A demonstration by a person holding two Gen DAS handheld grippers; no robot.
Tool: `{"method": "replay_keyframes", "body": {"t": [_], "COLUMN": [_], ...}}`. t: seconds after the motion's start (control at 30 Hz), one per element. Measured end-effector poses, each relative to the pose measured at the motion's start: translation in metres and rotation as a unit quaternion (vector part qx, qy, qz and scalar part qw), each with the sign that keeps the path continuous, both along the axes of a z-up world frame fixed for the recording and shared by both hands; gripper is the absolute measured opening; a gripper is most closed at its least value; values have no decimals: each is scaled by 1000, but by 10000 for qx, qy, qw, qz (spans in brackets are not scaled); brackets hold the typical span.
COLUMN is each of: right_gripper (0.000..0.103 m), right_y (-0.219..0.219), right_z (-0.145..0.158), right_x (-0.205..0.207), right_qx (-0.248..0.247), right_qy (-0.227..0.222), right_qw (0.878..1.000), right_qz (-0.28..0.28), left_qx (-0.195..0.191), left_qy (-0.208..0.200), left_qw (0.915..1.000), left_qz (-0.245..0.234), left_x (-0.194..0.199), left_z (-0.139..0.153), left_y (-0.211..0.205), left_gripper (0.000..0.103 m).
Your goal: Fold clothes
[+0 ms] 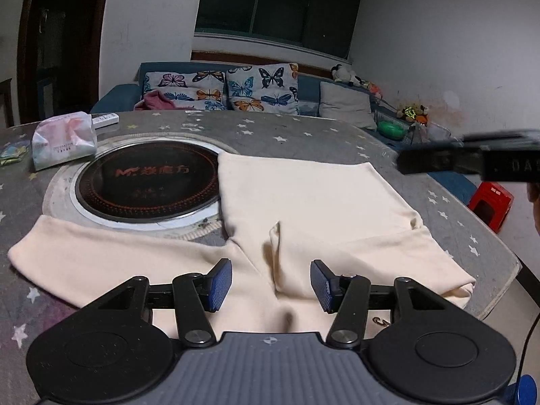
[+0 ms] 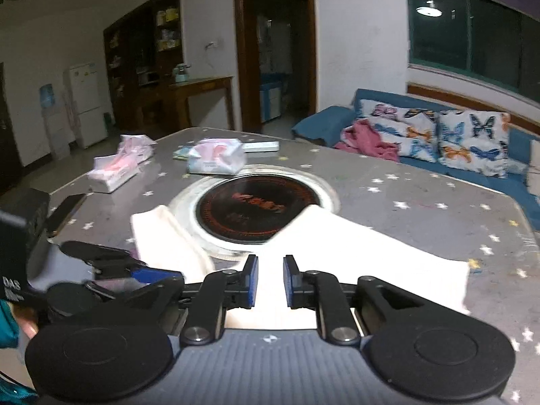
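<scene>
cream garment (image 1: 303, 202) lies flat on star-print table (image 1: 303, 135), one sleeve folded across the body, its edge over the round cooktop (image 1: 148, 182). left gripper (image 1: 271, 280) spread wide above the collar end. right gripper (image 2: 270, 278) narrowly apart, gripping nothing (view blurred).

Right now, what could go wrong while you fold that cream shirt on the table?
1. The cream shirt partly covers the black round cooktop set in the table; if that is warm, the fabric might scorch.
2. One sleeve lies near the table edge, so a tug could drag it off.
3. Both the left gripper and the right gripper have open jaws holding nothing, close together; they might bump.
</scene>
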State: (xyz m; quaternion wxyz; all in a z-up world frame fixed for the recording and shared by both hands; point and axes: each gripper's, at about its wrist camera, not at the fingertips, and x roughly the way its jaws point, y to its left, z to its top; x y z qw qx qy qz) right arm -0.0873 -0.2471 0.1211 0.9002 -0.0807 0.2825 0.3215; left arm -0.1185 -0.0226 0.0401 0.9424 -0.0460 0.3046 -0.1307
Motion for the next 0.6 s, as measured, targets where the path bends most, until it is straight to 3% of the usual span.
{"method": "replay_keyframes", "body": {"t": [0.13, 0.4, 0.6], "right_gripper": [15, 15, 17], "right_y": [-30, -75, -84], "right_z": [-14, -73, -63], "right_x": [-4, -26, -28], "right_qx": [-253, -840, -806], "right_qy": [190, 843, 620], "right_qw": [9988, 9885, 9908], "right_qz": [-380, -934, -897], "left_qx": [-59, 90, 67], "left_qy": [-106, -72, 93], "left_qw": [9999, 9993, 9999], "left_qz": [-93, -362, -123], "left_x": [5, 19, 15], "left_z": [3, 0, -7], "left_y": [-6, -32, -23], "left_gripper": [55, 54, 53]}}
